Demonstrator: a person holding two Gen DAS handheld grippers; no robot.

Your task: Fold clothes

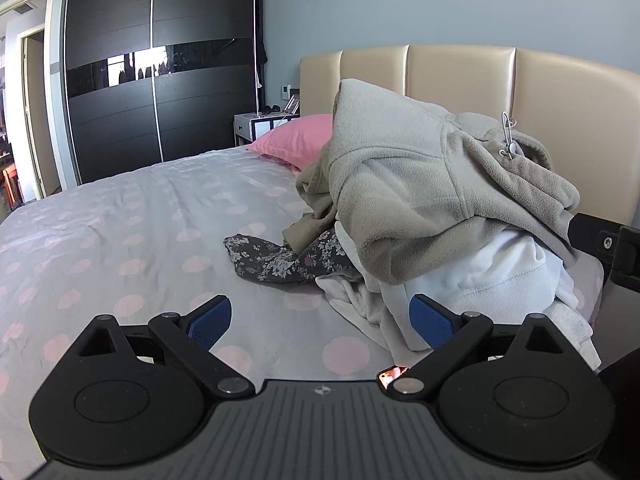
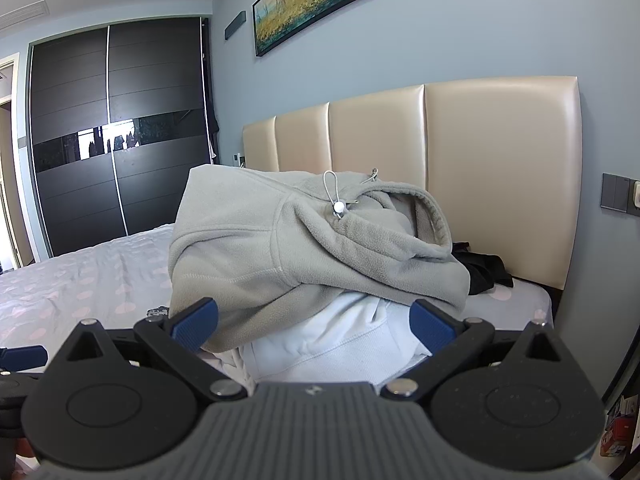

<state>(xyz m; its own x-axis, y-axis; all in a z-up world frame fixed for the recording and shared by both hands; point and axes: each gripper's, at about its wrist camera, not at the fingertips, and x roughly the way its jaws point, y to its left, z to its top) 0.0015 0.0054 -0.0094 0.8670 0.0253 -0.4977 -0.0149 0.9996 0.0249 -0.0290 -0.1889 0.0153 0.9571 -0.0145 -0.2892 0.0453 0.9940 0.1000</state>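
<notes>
- Looking along my left gripper point(image 1: 320, 322), I see its blue pads spread wide, pinching nothing, low over the spotted bedsheet point(image 1: 132, 216).
- Piled clothes sit on the bed near the headboard point(image 1: 460, 72): a grey fleece hoodie point(image 1: 420, 184) drapes on top, over a white sweatshirt point(image 1: 496, 276).
- A floral garment point(image 1: 276, 260) pokes out at the pile's left edge, beside a pink pillow point(image 1: 296, 136).
- My right gripper point(image 2: 314, 322) is also spread, empty, its pads flanking the hoodie's hem and the white sweatshirt; whether they touch the cloth I cannot tell.
- A black garment point(image 2: 484, 272) lies behind the pile.
</notes>
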